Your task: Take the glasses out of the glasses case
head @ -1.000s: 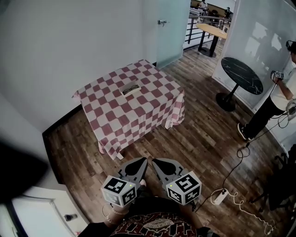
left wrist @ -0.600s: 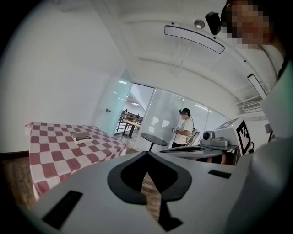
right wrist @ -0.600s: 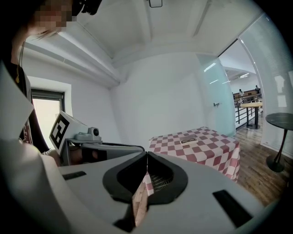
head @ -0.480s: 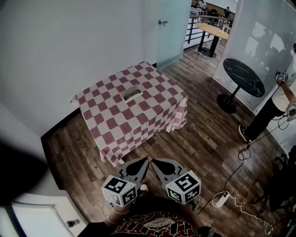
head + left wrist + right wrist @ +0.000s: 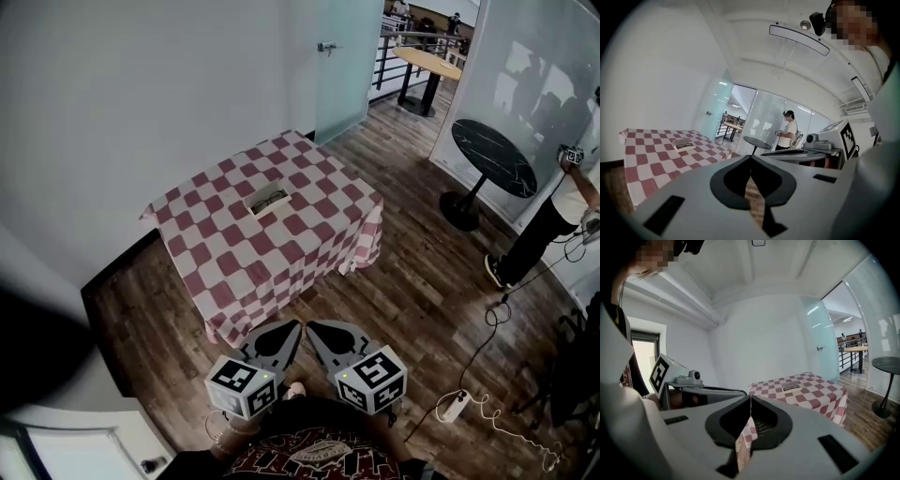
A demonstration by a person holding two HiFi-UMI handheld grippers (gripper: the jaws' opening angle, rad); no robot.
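An open pale glasses case (image 5: 268, 199) with dark glasses in it lies near the middle of a table under a red-and-white checked cloth (image 5: 234, 253). The case also shows far off in the left gripper view (image 5: 684, 145) and the right gripper view (image 5: 791, 388). Both grippers are held low and close to the body, well short of the table. My left gripper (image 5: 292, 324) is shut with nothing in it. My right gripper (image 5: 311, 325) is shut and empty too, its tips beside the left one's.
A round black table (image 5: 493, 156) stands on the wooden floor at the right. A person (image 5: 561, 202) with a headset stands beyond it by a glass wall. A white power strip and cable (image 5: 454, 405) lie on the floor at right. A frosted door (image 5: 339, 66) is behind the checked table.
The view has shifted slightly, so the table sits a little lower and nearer in the head view. Both grippers stay shut in the same place.
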